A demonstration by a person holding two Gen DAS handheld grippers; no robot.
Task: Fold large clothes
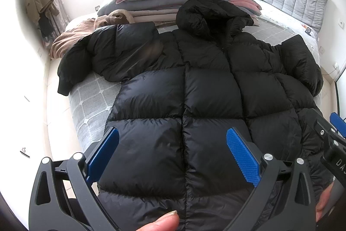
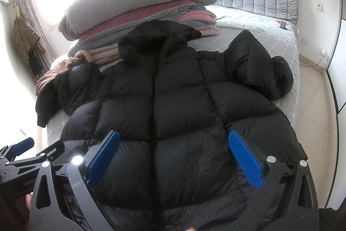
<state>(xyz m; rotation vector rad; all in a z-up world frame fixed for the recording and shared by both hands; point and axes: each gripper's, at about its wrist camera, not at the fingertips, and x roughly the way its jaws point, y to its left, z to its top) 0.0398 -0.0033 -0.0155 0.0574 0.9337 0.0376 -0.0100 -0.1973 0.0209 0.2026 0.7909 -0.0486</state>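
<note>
Black puffer jacket (image 1: pixel 205 88) spread face-up on the bed (image 1: pixel 93 99), both tongs wide apart above its hem.

Left tongs (image 1: pixel 173 155) and right tongs (image 2: pixel 173 155) hold nothing — probably best to pinch a sleeve (image 2: pixel 259 66) deeply; slick padding may slip.

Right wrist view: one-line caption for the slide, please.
Open right gripper above a black puffer jacket spread front-up on a grey bed, folded bedding stacked behind.

black puffer jacket (image 1: pixel 207 88); grey checked bedspread (image 1: pixel 90 101); blue gripper pads (image 1: pixel 243 157)
</note>
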